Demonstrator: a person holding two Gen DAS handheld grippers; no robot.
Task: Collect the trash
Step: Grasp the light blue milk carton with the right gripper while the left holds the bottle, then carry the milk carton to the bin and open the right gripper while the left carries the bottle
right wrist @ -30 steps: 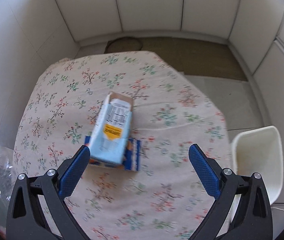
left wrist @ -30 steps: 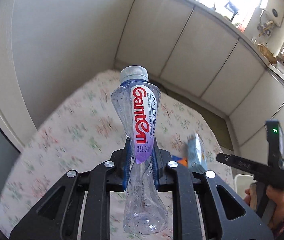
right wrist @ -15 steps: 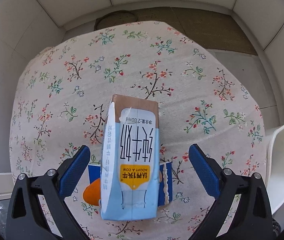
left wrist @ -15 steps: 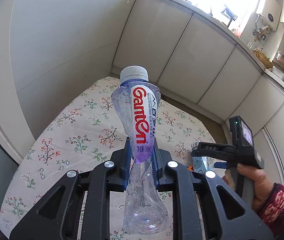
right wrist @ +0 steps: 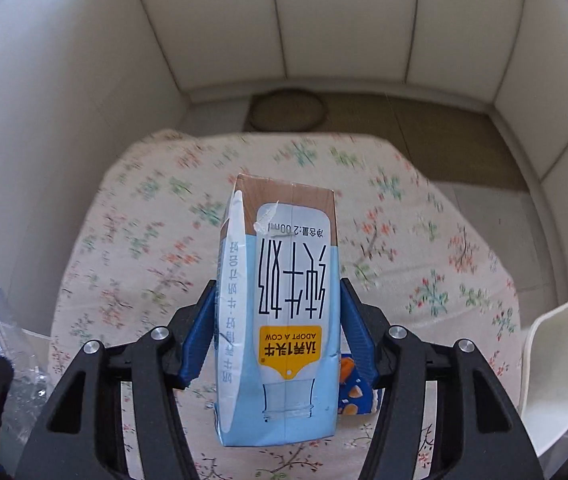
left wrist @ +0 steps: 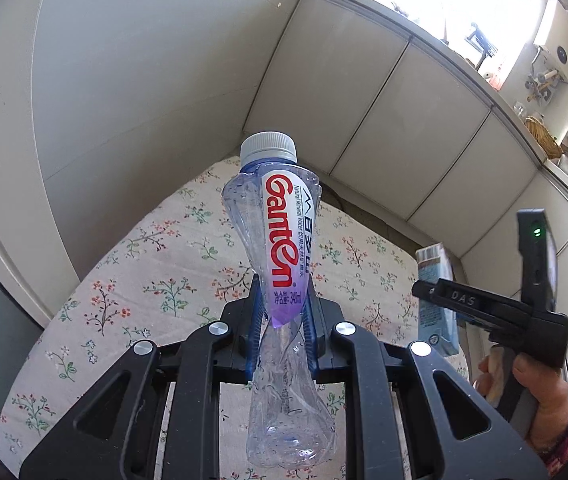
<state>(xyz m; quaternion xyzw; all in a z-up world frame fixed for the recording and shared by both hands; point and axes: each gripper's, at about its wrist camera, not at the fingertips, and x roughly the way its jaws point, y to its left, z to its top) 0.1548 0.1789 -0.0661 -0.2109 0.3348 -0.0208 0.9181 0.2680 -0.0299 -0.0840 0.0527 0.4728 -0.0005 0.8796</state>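
The left gripper (left wrist: 282,340) is clenched on a crushed water bottle (left wrist: 280,264). The right gripper (right wrist: 278,334) grasps a milk carton (right wrist: 284,312) between its pads, above the flowered table (right wrist: 423,240).

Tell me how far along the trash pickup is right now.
Midway, by the look of it. The left gripper is shut on the crushed water bottle, held above the floral tablecloth. The right gripper is shut on the milk carton. Left: a blue snack wrapper lies on the cloth behind the carton, and neither held item is in the white bin yet.
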